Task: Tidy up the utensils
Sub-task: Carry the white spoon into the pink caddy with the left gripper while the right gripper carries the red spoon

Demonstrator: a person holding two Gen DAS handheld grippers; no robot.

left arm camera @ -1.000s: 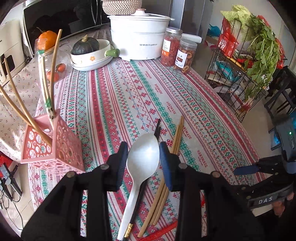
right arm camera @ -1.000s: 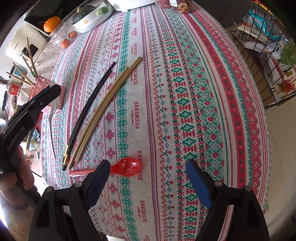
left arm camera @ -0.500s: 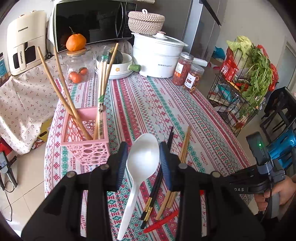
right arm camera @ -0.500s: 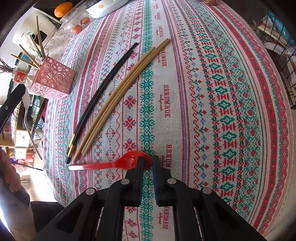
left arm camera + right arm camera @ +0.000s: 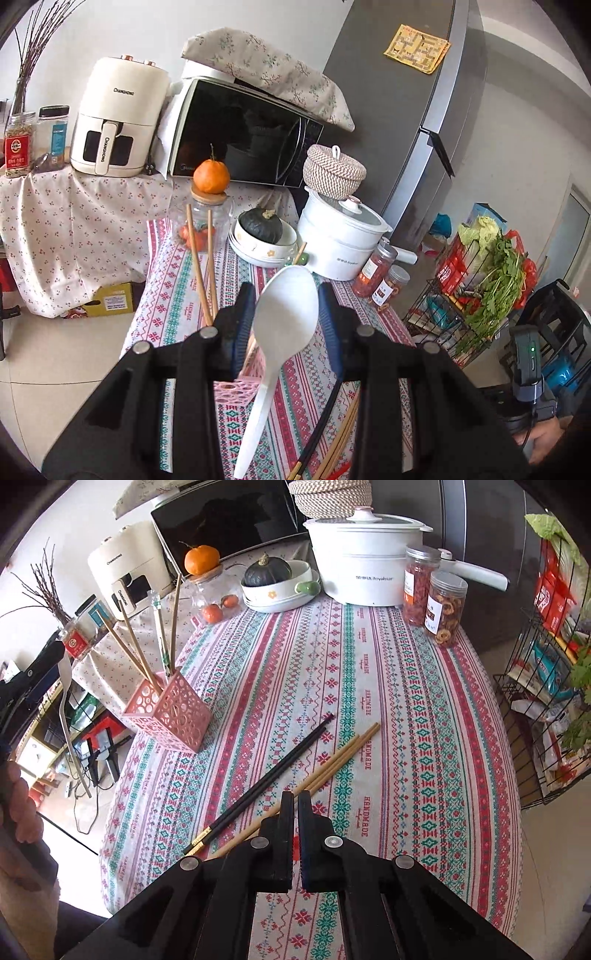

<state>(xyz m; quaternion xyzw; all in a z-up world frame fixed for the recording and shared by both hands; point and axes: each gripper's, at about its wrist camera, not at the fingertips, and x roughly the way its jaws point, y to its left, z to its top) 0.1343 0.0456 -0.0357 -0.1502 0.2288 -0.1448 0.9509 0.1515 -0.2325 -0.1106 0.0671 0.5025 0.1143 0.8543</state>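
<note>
You've got the white spoon (image 5: 286, 325) clamped in your left tongs (image 5: 286, 314), right tongs (image 5: 295, 805) pinched shut on a sliver of red, so next drop the spoon handle-first into the pink holder (image 5: 168, 712) just below the left tips

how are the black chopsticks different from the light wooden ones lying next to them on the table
The black chopsticks are dark with gold-banded ends; the light wooden chopsticks are plain tan along their whole length. The black pair lies nearer the pink holder; the wooden ones lie on the far side from it, partly hidden behind the right gripper. Both sets lie flat on the striped tablecloth, slanting the same way, outside the holder.
</note>
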